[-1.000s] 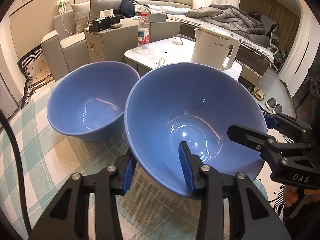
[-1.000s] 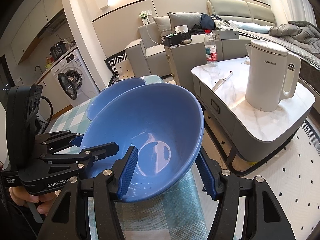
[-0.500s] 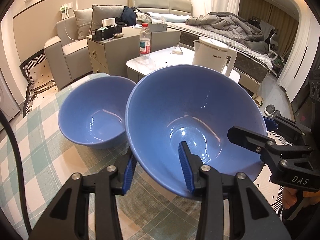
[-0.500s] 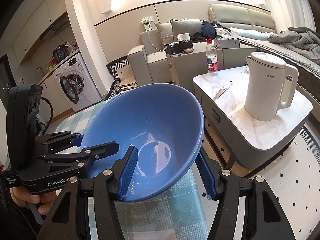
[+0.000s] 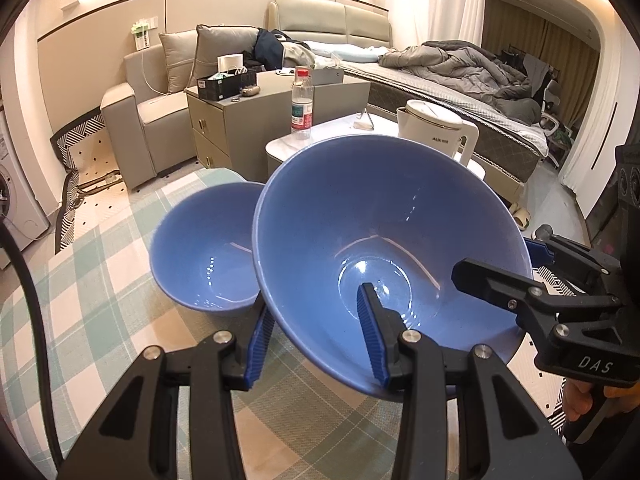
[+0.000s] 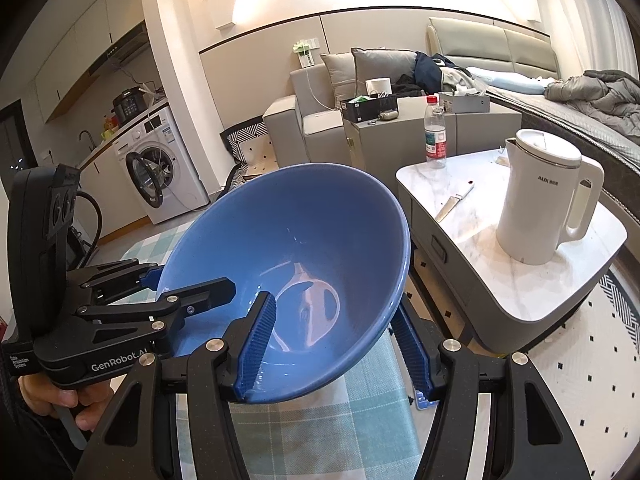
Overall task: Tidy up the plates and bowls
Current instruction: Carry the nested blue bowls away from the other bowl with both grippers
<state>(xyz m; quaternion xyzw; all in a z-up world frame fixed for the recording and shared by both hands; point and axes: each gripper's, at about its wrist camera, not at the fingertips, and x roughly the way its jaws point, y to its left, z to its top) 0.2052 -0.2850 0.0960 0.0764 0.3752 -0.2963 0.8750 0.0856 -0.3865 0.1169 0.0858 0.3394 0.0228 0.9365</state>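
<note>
Nearby: your kettle [image 6: 540, 204], bottle [image 6: 435, 138] and knife [image 6: 454, 202] stood on the side table [image 6: 520, 280].
Bowls: you had two, the held bowl [image 5: 384, 248] and the second bowl [image 5: 204, 252] on the tablecloth [image 5: 80, 300].
Jaws: your left gripper [image 5: 316, 344] and right gripper [image 6: 336, 344] each clamped the held bowl's rim.

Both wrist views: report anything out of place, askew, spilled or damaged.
Only the held bowl is askew: tilted steeply above the checked tablecloth, with the left gripper and right gripper each straddling its rim. The second bowl sits upright on the cloth. No spills, chips or cracks show.
</note>
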